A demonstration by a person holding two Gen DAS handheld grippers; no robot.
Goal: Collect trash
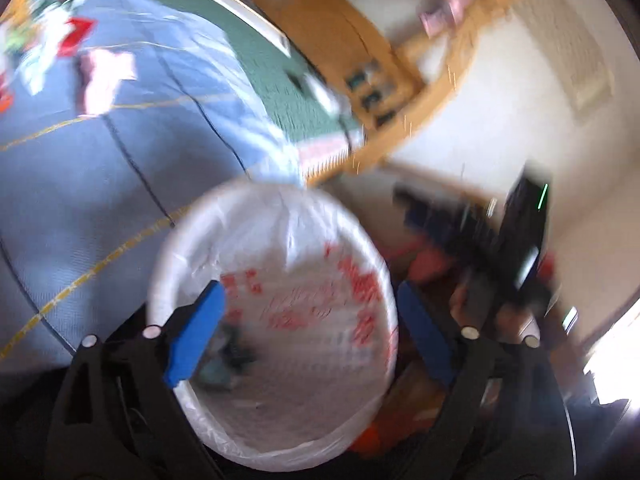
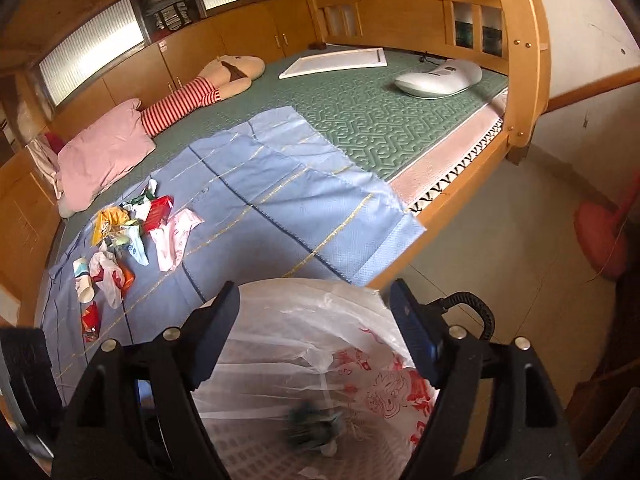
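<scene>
A white bin lined with a red-printed plastic bag [image 1: 280,312] stands beside the bed, below both grippers; it also shows in the right wrist view [image 2: 320,360]. A teal crumpled piece of trash [image 2: 312,428] lies blurred inside the bag, also seen in the left wrist view [image 1: 228,356]. My left gripper [image 1: 308,320] is open and empty over the bin. My right gripper [image 2: 316,328] is open and empty over the bin mouth. A pile of wrappers, a paper cup and plastic bags [image 2: 128,232] lies on the blue sheet [image 2: 260,208], far left; it is blurred in the left wrist view [image 1: 60,52].
The bed has a green mat [image 2: 380,112], pink pillow [image 2: 100,152], striped doll [image 2: 200,92], white frame [image 2: 336,62] and white device [image 2: 436,78]. A wooden bedpost [image 2: 524,60] stands to the right. A red object [image 2: 600,236] sits on the tiled floor. Dark clutter [image 1: 480,240] lies right of the bin.
</scene>
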